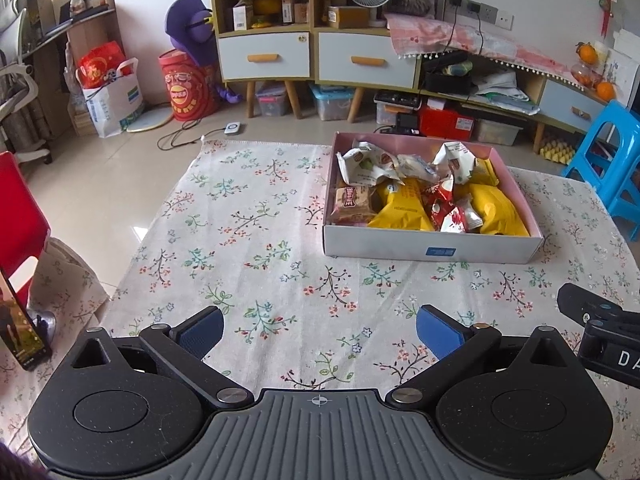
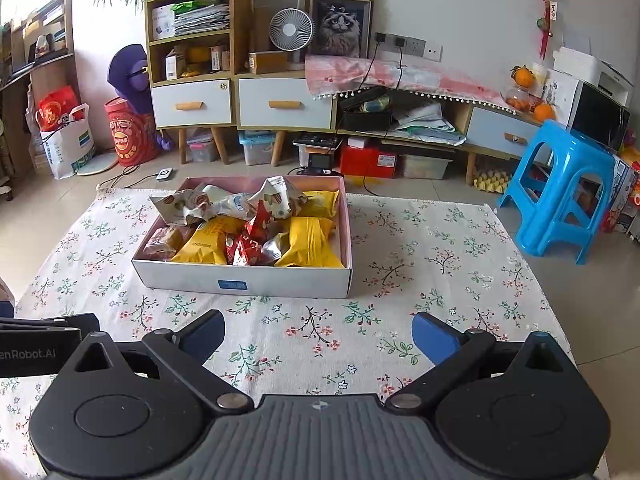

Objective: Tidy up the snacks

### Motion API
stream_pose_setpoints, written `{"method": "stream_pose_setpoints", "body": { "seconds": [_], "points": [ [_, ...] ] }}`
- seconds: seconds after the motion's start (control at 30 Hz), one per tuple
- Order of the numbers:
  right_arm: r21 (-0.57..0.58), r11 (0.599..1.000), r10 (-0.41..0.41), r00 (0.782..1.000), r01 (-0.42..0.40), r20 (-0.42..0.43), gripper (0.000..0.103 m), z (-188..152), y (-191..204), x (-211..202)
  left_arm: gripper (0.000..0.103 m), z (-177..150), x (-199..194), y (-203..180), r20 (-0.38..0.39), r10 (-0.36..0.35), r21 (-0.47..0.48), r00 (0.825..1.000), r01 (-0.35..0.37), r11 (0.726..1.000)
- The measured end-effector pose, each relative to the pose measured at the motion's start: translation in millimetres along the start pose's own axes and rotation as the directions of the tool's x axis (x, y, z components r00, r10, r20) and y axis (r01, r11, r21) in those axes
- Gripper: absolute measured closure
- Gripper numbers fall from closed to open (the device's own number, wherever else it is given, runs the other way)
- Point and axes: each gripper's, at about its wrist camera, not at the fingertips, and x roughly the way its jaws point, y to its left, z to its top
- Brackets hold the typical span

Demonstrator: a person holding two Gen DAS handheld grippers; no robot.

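A shallow white box [image 1: 432, 246] [image 2: 244, 280] with a pink inside stands on the floral tablecloth [image 1: 248, 240] [image 2: 420, 264]. It holds several snack packs: yellow packs [image 1: 404, 210] [image 2: 310, 240], small red packs [image 1: 446, 208] [image 2: 252, 236], white crinkled packs [image 1: 370, 164] [image 2: 224, 202] and a brown cake pack [image 1: 354, 198] [image 2: 164, 240]. My left gripper [image 1: 320, 330] hovers open over the cloth, near the table's front, with the box ahead to the right. My right gripper [image 2: 318, 332] is open too, with the box ahead to the left. Neither holds anything.
A phone [image 1: 18, 332] stands at the table's left edge beside a red chair [image 1: 18, 220]. A blue plastic stool [image 2: 560, 188] [image 1: 608, 160] stands on the floor to the right. Cabinets [image 2: 244, 104], storage bins and bags line the far wall. The other gripper's body shows at each frame's edge.
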Motion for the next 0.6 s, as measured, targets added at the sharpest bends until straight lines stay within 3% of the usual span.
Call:
{"method": "stream_pose_setpoints", "body": {
  "seconds": [0.33,0.6],
  "points": [
    [0.011,0.999,0.030,0.999,-0.030,-0.023,0.011,-1.7,3.0,1.4,0.000,-0.1,0.0,1.0,-0.004,0.009,-0.005,1.000,-0.009,1.000],
    [0.035,0.999,0.030,0.999,-0.030,0.012,0.011,-0.2,-2.9,-7.9,0.000,1.4,-1.7,5.6,0.010,0.025,-0.012,1.000,-0.025,1.000]
  ]
}}
